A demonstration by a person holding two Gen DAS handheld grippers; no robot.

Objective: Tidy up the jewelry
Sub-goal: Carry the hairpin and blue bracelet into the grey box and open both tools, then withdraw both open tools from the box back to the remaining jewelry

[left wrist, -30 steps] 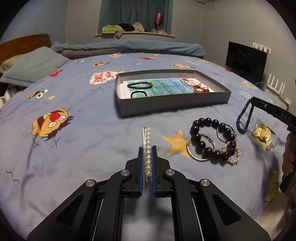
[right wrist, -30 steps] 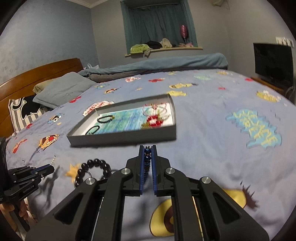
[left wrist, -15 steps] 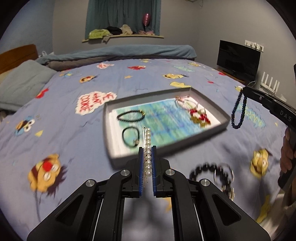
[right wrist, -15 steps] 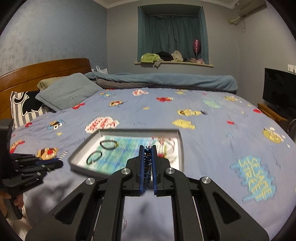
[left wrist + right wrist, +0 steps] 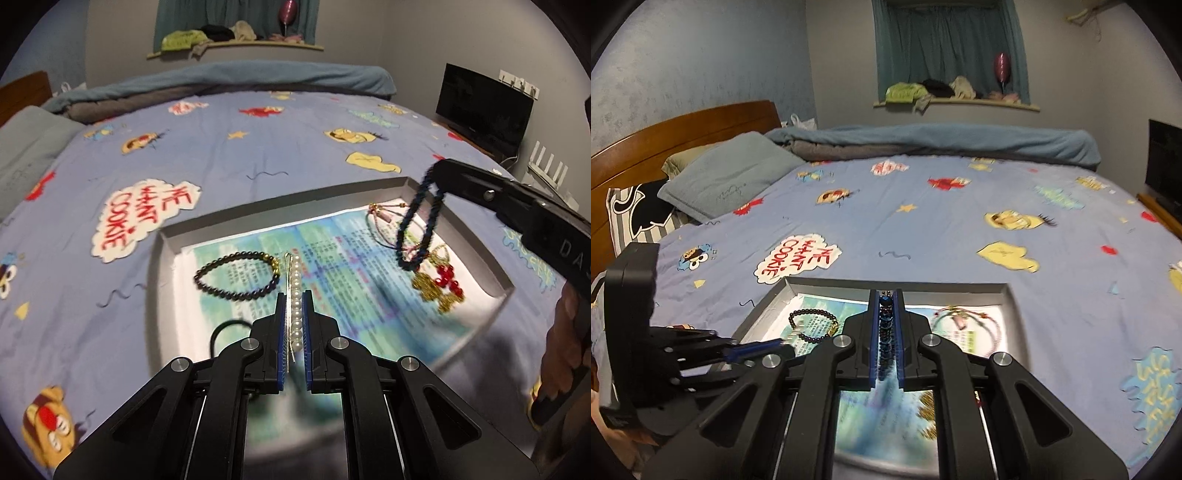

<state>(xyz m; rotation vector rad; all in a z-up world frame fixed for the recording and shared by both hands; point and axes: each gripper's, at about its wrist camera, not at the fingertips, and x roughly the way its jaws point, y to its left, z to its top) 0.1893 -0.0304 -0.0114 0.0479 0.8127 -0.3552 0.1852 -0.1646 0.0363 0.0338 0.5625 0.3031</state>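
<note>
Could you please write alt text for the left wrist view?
The left gripper, shut on a pearl hair pin, hangs over a grey tray of jewelry on a cartoon bedspread; the right gripper dangles a blue bead bracelet above it.

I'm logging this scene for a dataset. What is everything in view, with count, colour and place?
box: one, grey, on the bed, paper-lined
dark bracelet: one, black with gold beads, in the box, left side
black band: one, in the box, near corner, partly hidden
pink cord bracelet: one, in the box, far right
red and gold piece: one, in the box, right side
pearl clip: one, white, in the left gripper
blue bracelet: one, hanging from the right gripper over the box
bedsheet: one, blue, cartoon print
pillow: one, grey-blue, by the headboard
screen: one, black, right of the bed
left gripper: black, shut
right gripper: black, shut
</note>
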